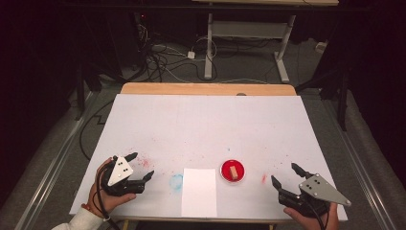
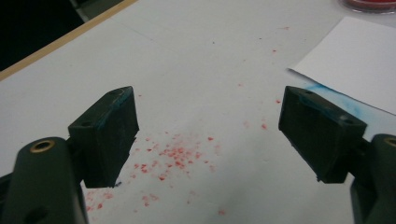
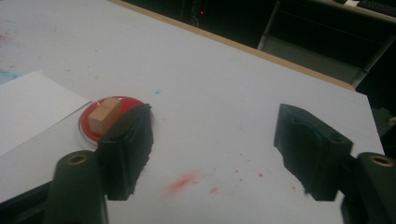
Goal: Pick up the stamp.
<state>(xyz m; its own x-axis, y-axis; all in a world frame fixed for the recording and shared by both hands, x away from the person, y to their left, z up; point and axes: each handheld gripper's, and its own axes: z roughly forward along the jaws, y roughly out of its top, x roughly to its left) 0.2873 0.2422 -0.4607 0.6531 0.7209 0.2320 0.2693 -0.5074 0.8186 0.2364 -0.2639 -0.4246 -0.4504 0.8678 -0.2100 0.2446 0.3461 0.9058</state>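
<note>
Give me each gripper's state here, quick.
Left gripper: open, holding nothing, over red specks on the table.
Right gripper: open, holding nothing, beside the red dish.

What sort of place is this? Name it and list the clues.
Probably a lab or workshop set up for recording tabletop tasks. The table wears an ink-speckled white cover, loose cables sprawl across the floor behind it, and another adjustable desk frame stands in the dark surroundings.
</note>
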